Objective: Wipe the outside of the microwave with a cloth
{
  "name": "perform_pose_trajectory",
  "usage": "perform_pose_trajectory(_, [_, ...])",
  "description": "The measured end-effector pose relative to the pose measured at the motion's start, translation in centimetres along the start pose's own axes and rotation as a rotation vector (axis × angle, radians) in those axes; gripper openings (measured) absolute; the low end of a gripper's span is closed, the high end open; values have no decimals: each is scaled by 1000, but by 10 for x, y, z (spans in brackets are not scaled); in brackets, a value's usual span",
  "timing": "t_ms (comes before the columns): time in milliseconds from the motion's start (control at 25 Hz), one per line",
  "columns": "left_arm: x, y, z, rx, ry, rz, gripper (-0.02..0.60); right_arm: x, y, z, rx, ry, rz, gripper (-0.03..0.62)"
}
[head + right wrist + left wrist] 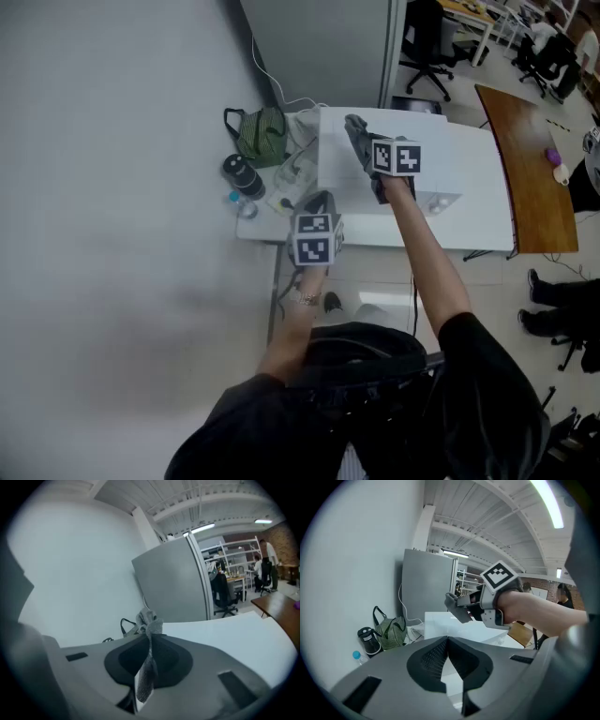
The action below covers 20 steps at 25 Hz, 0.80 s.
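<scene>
Right gripper (149, 638): jaws clamped on a grey cloth (148, 620). A strip hangs down between the pads and a bunched knot stands above the tips. Grip looks secure.

Left gripper (447, 640): jaws closed tip to tip, nothing between them. It points toward the microwave.

Cloth position: over the top panel of the white microwave (441, 159), toward its left rear. No view shows whether the cloth touches the panel or hangs just off it.

Microwave stands on a white table (272, 230). Left of it on the table are a green striped bag (262, 134), a dark flask (239, 172) and a small water bottle (236, 199). Grey cabinet (319, 47) stands behind, brown table (534, 178) well to the right.

Step (judgement): wiping the top panel, at or near the start of a stroke.
- Front and sides look yet to be done.
- Next move calls for bringing the bunched cloth down flat onto the panel, then sweeping across it under light, even pressure.
- The knot offers little contact area, so tilting the jaws may lay more fabric down.

Pose: right arm stretched forward, nearly straight, forearm bare, wrist above the microwave. Left arm is bent, with its gripper held in the air near the table's front edge, just left of the microwave front and touching nothing.
</scene>
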<state>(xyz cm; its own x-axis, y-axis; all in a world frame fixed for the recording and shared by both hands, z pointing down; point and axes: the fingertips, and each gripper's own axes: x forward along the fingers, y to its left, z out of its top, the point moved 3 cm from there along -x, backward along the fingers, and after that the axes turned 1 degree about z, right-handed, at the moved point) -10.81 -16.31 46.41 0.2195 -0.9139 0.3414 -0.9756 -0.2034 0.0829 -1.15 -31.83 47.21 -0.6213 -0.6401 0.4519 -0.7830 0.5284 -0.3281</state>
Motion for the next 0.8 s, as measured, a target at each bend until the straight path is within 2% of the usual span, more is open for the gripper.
perform_pose_trajectory(240, [16,25,-8,-52,42,52,-14,113,-41,-4,24,269,-36,23])
perform_pose_trajectory(400, [24,35,-3,-57,37,98,-15,154,-63,-11,-48,427,-73,23])
perform_pose_trajectory(600, [43,34,6,-59,41,113,-14,154,-99,-7,-117,469,-125,23])
perform_pose_trajectory(800, [70,14,12,-45,42,59,-14,105,-185,-9,-91,457,-242,23])
